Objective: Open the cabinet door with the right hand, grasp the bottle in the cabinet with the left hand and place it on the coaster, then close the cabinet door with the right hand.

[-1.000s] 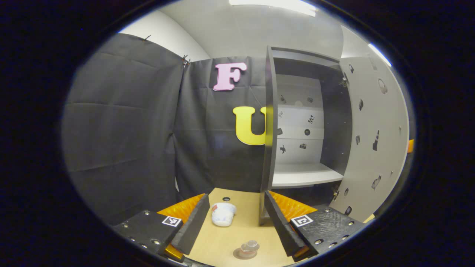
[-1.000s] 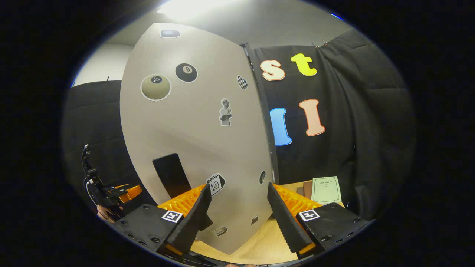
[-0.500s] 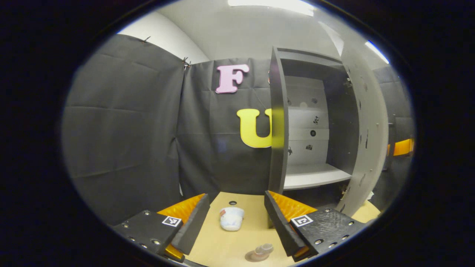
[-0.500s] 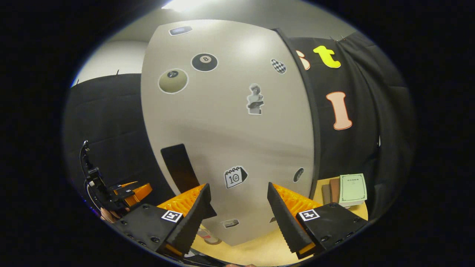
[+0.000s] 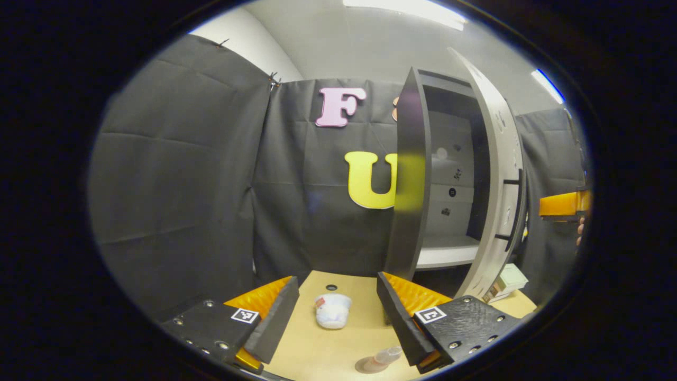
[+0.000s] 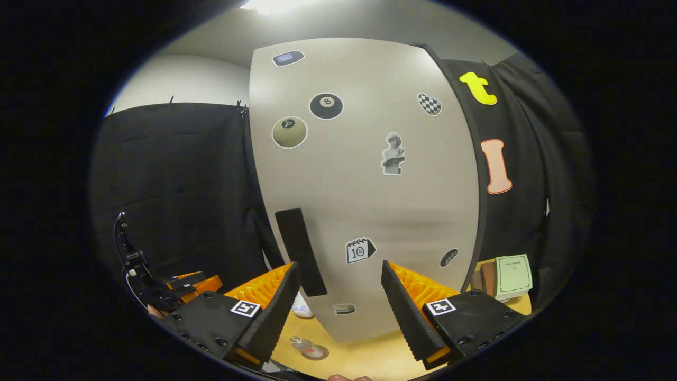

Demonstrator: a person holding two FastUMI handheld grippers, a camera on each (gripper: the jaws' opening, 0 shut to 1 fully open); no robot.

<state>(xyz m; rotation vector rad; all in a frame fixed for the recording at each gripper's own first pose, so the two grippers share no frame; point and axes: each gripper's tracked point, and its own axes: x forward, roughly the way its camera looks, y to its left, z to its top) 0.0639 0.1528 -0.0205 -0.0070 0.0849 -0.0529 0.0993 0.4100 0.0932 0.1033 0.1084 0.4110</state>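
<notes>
Left gripper view: my left gripper (image 5: 337,312) hangs spread, holding nothing, over the tan wooden tabletop (image 5: 338,344). The clear plastic bottle (image 5: 382,357) stands on the round brown coaster (image 5: 365,366), in front of the dark grey cabinet (image 5: 410,180). The stickered pale grey cabinet door (image 5: 494,174) has swung most of the way shut within the last second. Right gripper view: my right gripper (image 6: 338,307) is spread, facing the door's front; contact unclear. Judgement: only final closing remains.
</notes>
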